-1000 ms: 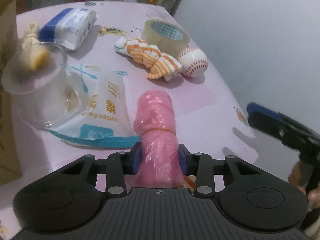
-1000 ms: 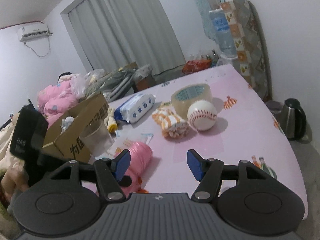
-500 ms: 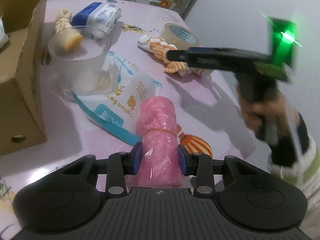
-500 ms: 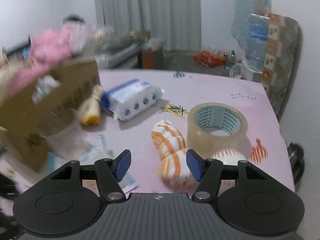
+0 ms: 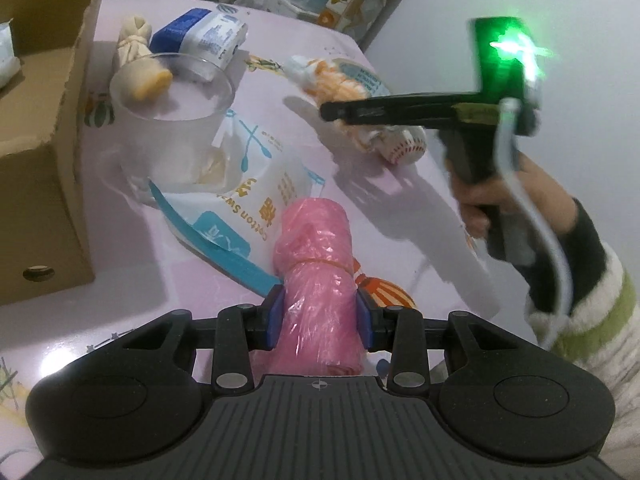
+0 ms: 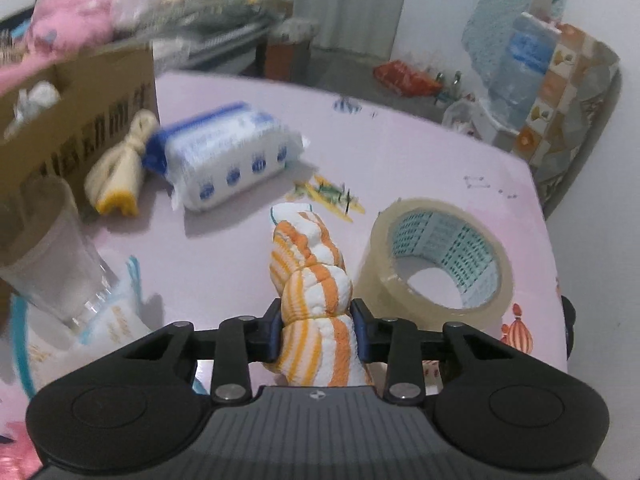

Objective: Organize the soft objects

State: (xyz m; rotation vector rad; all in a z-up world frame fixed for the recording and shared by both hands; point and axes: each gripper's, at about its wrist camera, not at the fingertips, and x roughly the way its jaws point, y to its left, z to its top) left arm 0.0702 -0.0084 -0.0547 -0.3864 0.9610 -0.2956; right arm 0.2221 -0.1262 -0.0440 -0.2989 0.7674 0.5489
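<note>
While the left gripper (image 5: 319,316) pinches the pink bag roll (image 5: 316,280), the downward-angled right gripper (image 6: 316,330) has just closed on the striped cloth (image 6: 312,284).

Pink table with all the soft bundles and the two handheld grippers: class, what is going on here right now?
A person is sorting soft items with a gripper in each hand. The left gripper is clamped on a pink plastic-wrapped roll above the table. The right gripper has just been closing its fingers on the orange-striped cloth bundle, beside the tape roll. A cardboard box stands open on the left, with a clear cup near it.
</note>
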